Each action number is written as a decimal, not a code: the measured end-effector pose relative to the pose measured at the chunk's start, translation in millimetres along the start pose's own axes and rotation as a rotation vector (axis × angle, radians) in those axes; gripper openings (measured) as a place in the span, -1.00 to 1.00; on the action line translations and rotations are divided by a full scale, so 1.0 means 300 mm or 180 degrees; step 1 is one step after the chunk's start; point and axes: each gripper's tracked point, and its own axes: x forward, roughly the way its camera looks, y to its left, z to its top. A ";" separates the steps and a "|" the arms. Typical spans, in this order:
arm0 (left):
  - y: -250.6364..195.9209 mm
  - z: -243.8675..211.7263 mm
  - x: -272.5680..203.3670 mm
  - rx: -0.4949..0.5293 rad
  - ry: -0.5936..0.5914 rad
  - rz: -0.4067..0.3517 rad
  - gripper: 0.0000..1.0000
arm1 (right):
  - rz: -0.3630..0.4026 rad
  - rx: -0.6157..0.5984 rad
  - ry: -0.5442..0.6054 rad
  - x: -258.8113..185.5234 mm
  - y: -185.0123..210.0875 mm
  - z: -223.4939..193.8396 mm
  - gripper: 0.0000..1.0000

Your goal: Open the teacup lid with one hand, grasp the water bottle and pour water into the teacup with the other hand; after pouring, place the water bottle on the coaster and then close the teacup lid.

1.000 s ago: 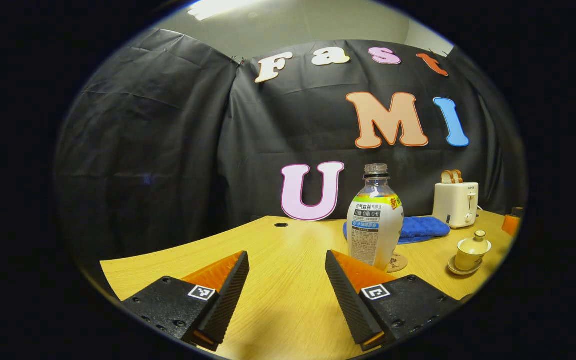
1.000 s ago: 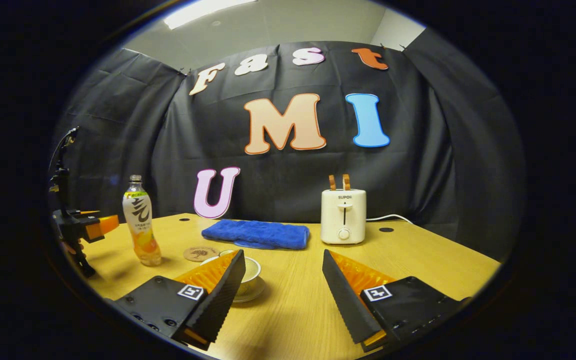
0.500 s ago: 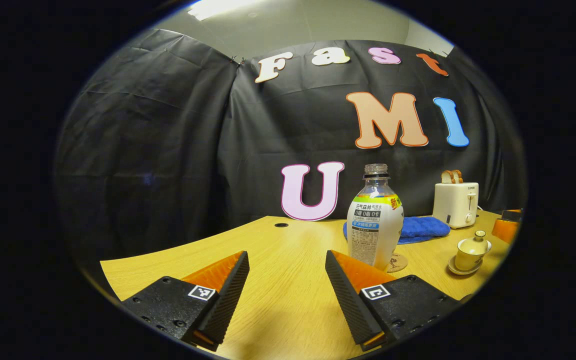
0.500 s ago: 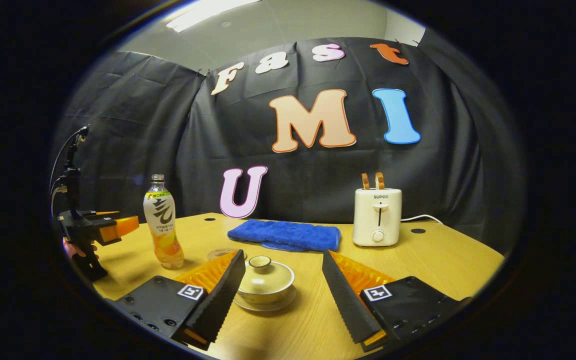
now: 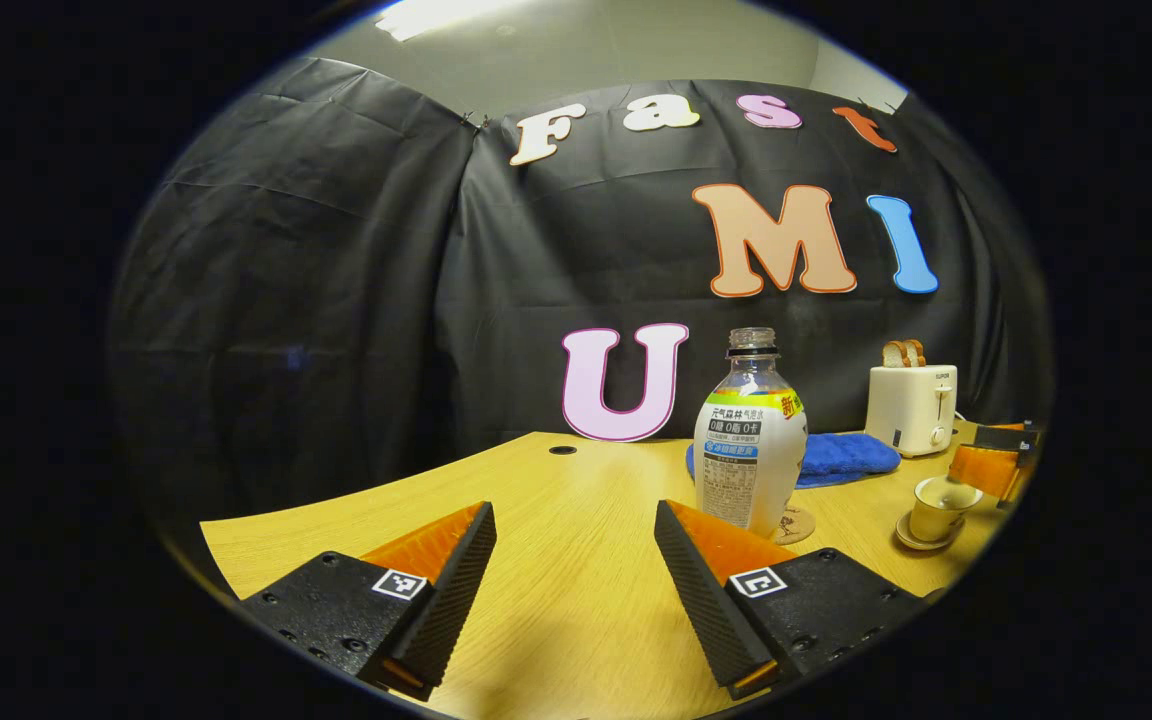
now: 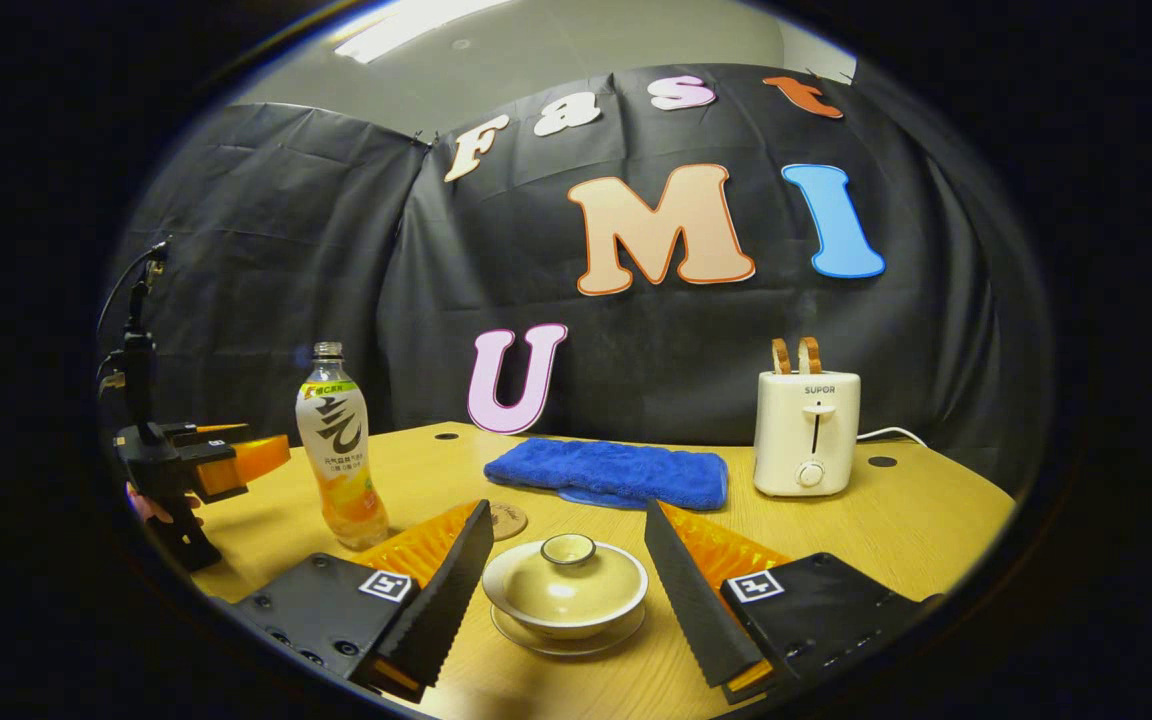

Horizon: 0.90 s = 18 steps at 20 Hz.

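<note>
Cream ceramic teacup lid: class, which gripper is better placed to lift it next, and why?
Right. The right gripper is open with the lid between its fingers; the left gripper faces the clear plastic bottle.

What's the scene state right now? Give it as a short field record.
lid: cream ceramic lid on the teacup, saucer under it
right gripper: open, fingers either side of the lid, not touching
bottle: clear plastic water bottle upright on the wooden table, uncapped
left gripper: open, short of the bottle
coaster: round brown coaster bare, beside the bottle
background: blue towel, white toaster
</note>
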 end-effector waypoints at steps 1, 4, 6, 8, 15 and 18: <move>0.001 0.000 0.001 0.0000 0.0000 0.0000 0.87 | -0.0005 0.0003 0.0020 0.009 0.000 -0.011 0.84; 0.000 0.002 -0.001 0.0000 0.0001 -0.0001 0.87 | 0.0007 -0.0014 0.0146 0.032 0.009 -0.032 0.63; -0.003 0.002 0.003 -0.0001 0.0001 -0.0003 0.87 | 0.0036 -0.0030 0.0261 0.044 0.018 -0.049 0.66; -0.003 0.002 0.000 -0.0001 0.0001 -0.0004 0.87 | 0.0054 -0.0023 0.0357 0.058 0.019 -0.073 0.64; -0.001 0.000 -0.001 -0.0004 0.0002 -0.0010 0.87 | 0.0016 -0.0042 0.0410 0.060 0.011 -0.078 -0.31; 0.000 0.000 0.003 -0.0004 0.0001 -0.0010 0.87 | 0.0027 -0.0044 0.0408 0.066 0.010 -0.075 -0.29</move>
